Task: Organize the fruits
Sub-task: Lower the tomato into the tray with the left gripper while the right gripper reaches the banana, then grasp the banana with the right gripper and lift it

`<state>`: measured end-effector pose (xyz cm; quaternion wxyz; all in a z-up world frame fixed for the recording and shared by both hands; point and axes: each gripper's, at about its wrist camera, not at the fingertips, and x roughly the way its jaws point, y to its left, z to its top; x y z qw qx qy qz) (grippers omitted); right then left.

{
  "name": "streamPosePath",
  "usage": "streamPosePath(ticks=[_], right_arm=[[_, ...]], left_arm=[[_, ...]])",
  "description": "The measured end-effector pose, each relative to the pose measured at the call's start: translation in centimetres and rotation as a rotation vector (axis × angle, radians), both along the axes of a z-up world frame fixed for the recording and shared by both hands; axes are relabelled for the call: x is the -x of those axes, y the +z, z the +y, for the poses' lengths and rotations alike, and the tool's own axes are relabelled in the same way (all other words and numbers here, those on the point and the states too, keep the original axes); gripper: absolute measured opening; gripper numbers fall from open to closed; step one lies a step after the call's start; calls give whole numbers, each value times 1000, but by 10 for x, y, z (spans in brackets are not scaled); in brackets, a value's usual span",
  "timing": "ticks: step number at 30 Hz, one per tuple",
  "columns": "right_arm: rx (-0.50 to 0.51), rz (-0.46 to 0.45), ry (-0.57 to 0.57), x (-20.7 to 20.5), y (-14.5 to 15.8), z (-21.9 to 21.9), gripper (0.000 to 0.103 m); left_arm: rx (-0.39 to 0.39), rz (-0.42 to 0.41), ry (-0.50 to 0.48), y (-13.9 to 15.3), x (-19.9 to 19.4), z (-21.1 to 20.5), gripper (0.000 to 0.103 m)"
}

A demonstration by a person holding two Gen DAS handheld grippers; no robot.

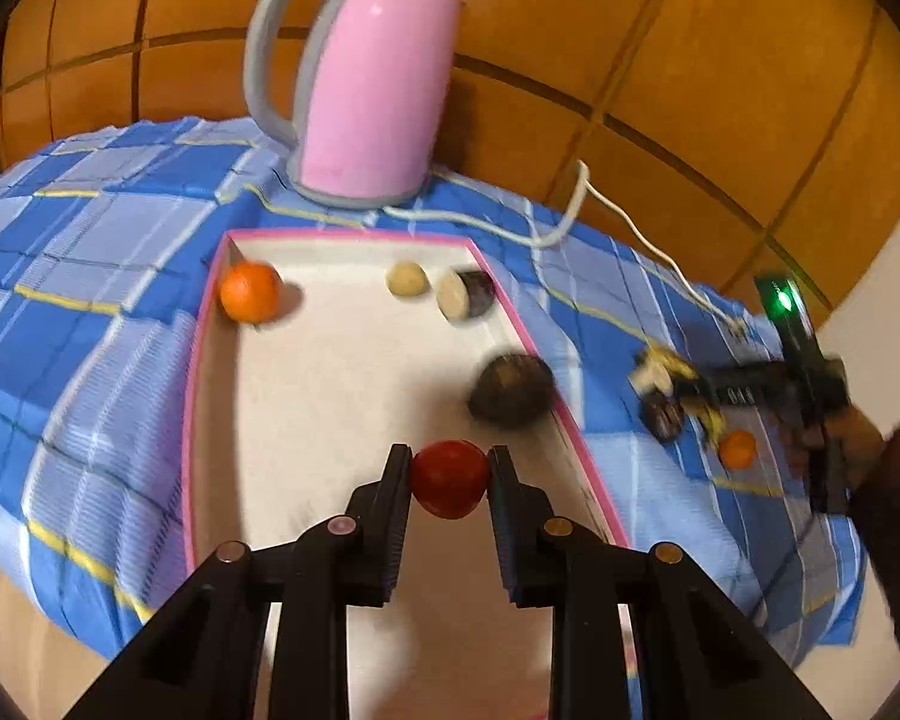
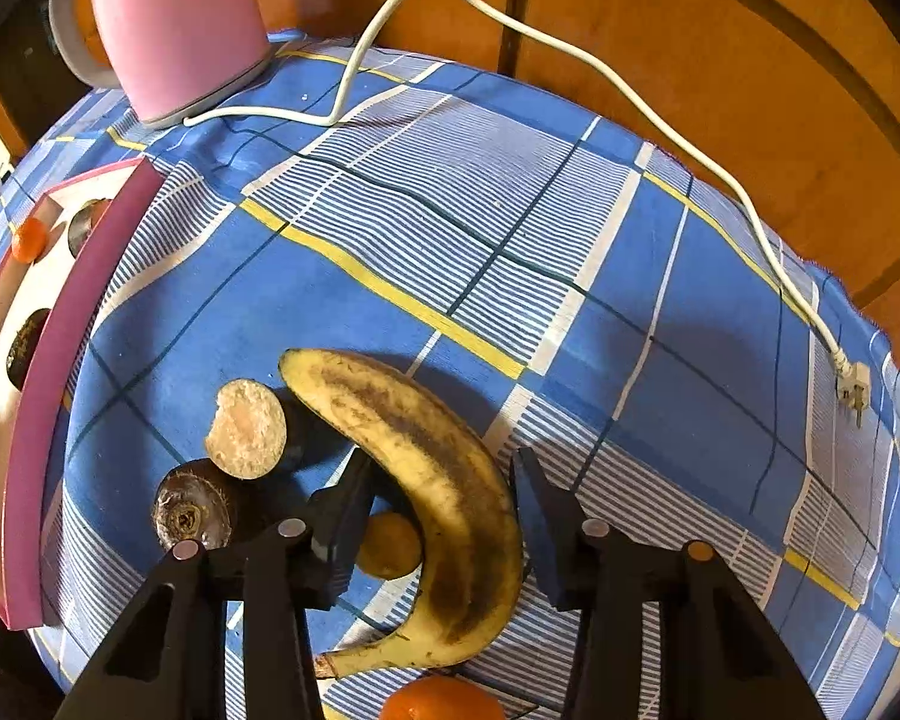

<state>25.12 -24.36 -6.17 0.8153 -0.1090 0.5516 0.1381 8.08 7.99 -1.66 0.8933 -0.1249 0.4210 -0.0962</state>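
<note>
My left gripper point(image 1: 450, 459) is shut on a red round fruit point(image 1: 450, 479) and holds it above the near end of a pink-rimmed white tray point(image 1: 210, 312). The tray holds an orange point(image 1: 250, 291), a pale round piece point(image 1: 407, 280), a cut dark-skinned piece point(image 1: 467, 294) and a dark round fruit point(image 1: 512, 390). My right gripper point(image 2: 444, 462) is open, its fingers on either side of a spotted banana point(image 2: 426, 462) lying on the checked cloth. Beside the banana lie a cut pale-faced piece point(image 2: 247, 429), a dark round fruit point(image 2: 192, 513), a small yellow fruit point(image 2: 390, 546) and an orange point(image 2: 441, 699).
A pink kettle point(image 1: 369, 78) stands on the blue checked cloth point(image 2: 510, 210) behind the tray. Its white cord point(image 2: 570, 54) runs across the cloth to a plug point(image 2: 852, 387) at the right edge. A wooden wall stands behind the table.
</note>
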Motion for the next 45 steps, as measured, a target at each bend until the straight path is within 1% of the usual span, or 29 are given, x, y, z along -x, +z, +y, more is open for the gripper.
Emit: streamPosePath(ticks=[5, 7, 8, 11, 14, 17, 19, 20, 21, 26, 28, 35, 36, 39, 45], right_arm=[[21, -6, -25, -1, 3, -2, 47], [26, -11, -30, -3, 4, -2, 47], [26, -13, -31, -3, 4, -2, 47], [33, -19, -38, -4, 4, 5, 47], [43, -28, -38, -1, 1, 8, 47], [44, -35, -38, 2, -3, 12, 47], [43, -40, -39, 5, -3, 12, 47], [44, -42, -39, 5, -4, 12, 47], [43, -44, -39, 6, -4, 13, 47], [45, -55, -41, 7, -3, 12, 47], [40, -62, -48, 9, -3, 12, 47], [28, -83, -75, 16, -3, 10, 47], [25, -84, -81, 16, -3, 9, 47], [17, -91, -101, 19, -1, 6, 47], [5, -112, -155, 26, 8, -5, 39]], left_arm=[[-48, -4, 46, -1, -37, 13, 26], [-66, 10, 51, -5, -54, 15, 26], [-68, 19, 68, -8, -62, 18, 26], [-37, 42, 90, -15, -85, 24, 26], [-50, 58, 103, -21, -99, 23, 26], [-87, 68, 106, -27, -111, 19, 26], [-102, 78, 122, -30, -114, 19, 34], [-105, 75, 132, -30, -113, 20, 44], [-113, 67, 148, -28, -109, 20, 48], [-142, 22, 171, -15, -76, 21, 48], [-131, 8, 180, -11, -54, 23, 48], [-131, 24, 193, -12, 0, 22, 50], [-134, 29, 193, -11, 7, 21, 52], [-139, 24, 195, -8, 21, 19, 57], [-141, 22, 174, -5, 34, 11, 57]])
